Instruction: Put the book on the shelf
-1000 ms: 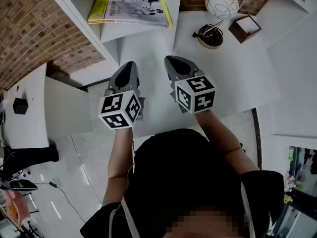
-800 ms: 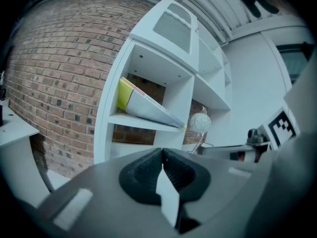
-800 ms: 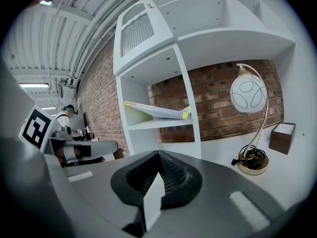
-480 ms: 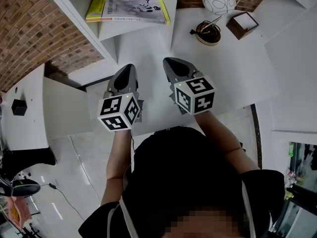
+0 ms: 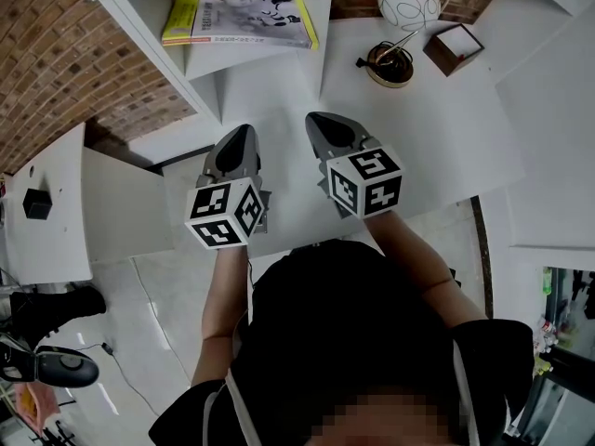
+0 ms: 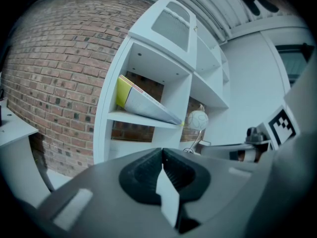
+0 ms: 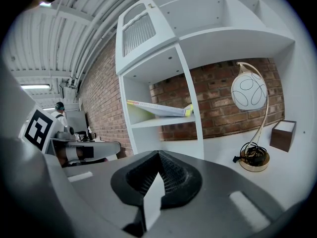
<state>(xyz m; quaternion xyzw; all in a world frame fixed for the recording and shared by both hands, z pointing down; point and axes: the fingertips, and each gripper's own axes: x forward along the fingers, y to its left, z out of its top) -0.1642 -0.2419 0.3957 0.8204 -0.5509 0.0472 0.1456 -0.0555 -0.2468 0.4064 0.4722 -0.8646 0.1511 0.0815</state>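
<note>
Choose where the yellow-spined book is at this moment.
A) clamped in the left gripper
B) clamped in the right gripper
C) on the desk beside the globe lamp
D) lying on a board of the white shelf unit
D: the book lies on a board of the white shelf unit, while the left gripper and the right gripper are both shut with nothing between their jaws.
</note>
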